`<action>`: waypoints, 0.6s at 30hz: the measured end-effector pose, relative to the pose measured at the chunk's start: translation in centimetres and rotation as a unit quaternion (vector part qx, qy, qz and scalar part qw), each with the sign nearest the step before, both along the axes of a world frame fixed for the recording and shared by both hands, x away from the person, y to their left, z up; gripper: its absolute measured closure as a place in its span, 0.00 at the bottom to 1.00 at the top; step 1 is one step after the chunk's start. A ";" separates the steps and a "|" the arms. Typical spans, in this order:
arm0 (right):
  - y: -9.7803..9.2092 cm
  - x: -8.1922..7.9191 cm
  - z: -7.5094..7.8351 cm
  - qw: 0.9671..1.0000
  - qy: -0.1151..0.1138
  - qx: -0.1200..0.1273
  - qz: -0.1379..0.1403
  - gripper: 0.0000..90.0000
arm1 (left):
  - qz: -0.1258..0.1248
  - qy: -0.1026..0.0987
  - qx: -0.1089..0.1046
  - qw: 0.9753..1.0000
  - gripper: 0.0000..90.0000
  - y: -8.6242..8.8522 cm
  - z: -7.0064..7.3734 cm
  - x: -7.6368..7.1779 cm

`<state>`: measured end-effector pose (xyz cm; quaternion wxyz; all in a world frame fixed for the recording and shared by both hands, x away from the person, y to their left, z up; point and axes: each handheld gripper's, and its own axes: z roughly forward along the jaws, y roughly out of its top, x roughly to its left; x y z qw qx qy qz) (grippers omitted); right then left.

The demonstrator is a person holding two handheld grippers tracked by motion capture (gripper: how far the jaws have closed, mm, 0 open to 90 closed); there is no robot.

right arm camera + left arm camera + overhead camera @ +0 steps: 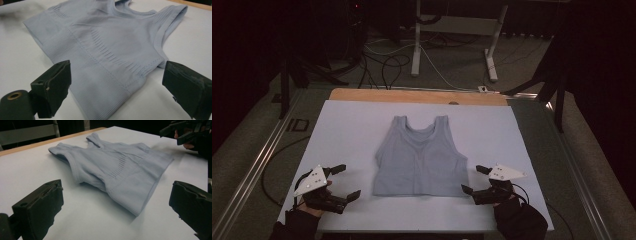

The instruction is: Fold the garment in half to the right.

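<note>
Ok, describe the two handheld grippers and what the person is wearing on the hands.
Each gripper, left and right, is black, with two blocky black jaws and a pale three-cornered plate on top marked with small dark dots. A dark cable trails from each. Both hands, left and right, wear black gloves.

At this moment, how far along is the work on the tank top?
Barely started. Done: the light blue tank top lies spread flat, unfolded, on the white table cover, straps away from the person. In hand: the left gripper and right gripper sit open at the hem's two corners, holding nothing; the right one is nearer the fabric. Left: gripping the garment and whatever handling follows, likely folding.
</note>
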<state>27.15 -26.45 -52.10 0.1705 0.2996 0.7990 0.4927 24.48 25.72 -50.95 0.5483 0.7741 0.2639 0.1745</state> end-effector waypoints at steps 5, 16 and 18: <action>0.1 -0.1 -0.1 1.000 -0.006 -0.006 -0.002 0.09 | 0.000 -0.001 0.001 1.000 0.00 0.0 0.0 0.0; 0.8 -0.1 -0.5 0.999 -0.003 -0.033 0.014 0.09 | -0.006 0.004 0.001 1.000 0.00 -0.1 0.0 0.0; 0.8 -0.1 -0.5 0.999 -0.006 -0.030 0.015 0.09 | -0.008 0.006 0.001 1.000 0.00 -0.1 0.0 0.0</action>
